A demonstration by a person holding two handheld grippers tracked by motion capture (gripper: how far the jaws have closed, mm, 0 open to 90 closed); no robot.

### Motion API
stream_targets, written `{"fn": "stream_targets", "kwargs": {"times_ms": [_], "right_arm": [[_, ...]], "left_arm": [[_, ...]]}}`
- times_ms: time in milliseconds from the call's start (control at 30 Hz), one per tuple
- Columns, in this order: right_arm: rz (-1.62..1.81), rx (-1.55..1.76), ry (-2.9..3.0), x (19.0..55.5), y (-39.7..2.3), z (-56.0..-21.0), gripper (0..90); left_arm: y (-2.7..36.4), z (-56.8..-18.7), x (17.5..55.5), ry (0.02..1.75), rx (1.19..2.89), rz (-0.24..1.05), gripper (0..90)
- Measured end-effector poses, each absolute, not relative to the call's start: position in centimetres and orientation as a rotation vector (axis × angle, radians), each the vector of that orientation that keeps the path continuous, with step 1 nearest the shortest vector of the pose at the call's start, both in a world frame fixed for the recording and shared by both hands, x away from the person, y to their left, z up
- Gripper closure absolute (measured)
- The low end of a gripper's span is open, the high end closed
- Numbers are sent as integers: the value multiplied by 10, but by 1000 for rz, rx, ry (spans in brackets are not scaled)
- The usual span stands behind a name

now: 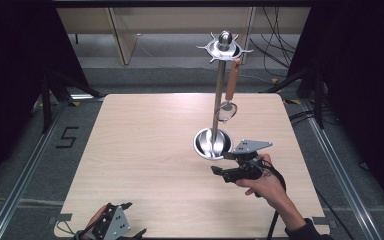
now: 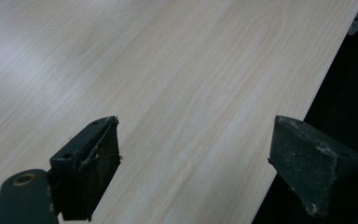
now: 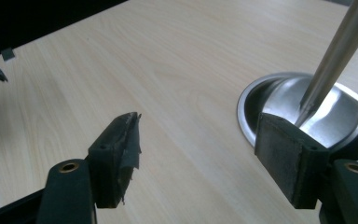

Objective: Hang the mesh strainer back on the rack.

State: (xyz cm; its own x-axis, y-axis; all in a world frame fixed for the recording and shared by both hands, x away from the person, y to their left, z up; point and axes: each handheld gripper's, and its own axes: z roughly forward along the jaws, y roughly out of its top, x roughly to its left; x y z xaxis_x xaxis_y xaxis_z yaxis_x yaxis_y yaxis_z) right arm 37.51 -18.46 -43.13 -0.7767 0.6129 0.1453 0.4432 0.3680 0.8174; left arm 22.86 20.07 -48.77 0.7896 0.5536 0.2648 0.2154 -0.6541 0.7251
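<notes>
A metal utensil stand point(image 1: 219, 100) rises from a round dished base point(image 1: 205, 145) on the right half of the wooden table point(image 1: 145, 150). From a hook on its top ring point(image 1: 224, 47) hangs a utensil with a brown handle point(image 1: 231, 84) and a small round metal head point(image 1: 226, 111). My right gripper point(image 1: 216, 171) is held by a hand just in front of the base, open and holding nothing. In the right gripper view, the base point(image 3: 335, 107) and pole point(image 3: 335, 51) lie behind the right jaw. My left gripper point(image 1: 132, 219) sits at the table's near left edge, open over bare wood point(image 2: 168, 70).
Dark curtains flank the table. Cables point(image 1: 280, 45) lie on the floor at the back right, and a wooden bench frame point(image 1: 125, 35) stands behind. A metal rail point(image 1: 25, 170) runs along the floor on the left.
</notes>
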Motion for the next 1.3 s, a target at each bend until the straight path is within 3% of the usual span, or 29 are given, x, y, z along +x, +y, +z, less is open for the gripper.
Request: {"fn": "stream_targets", "kwargs": {"times_ms": [1300], "right_arm": [[1278,896,2519,350,-195,-461,302]], "left_arm": [[201,-488,229,565,2280,626,154]]}}
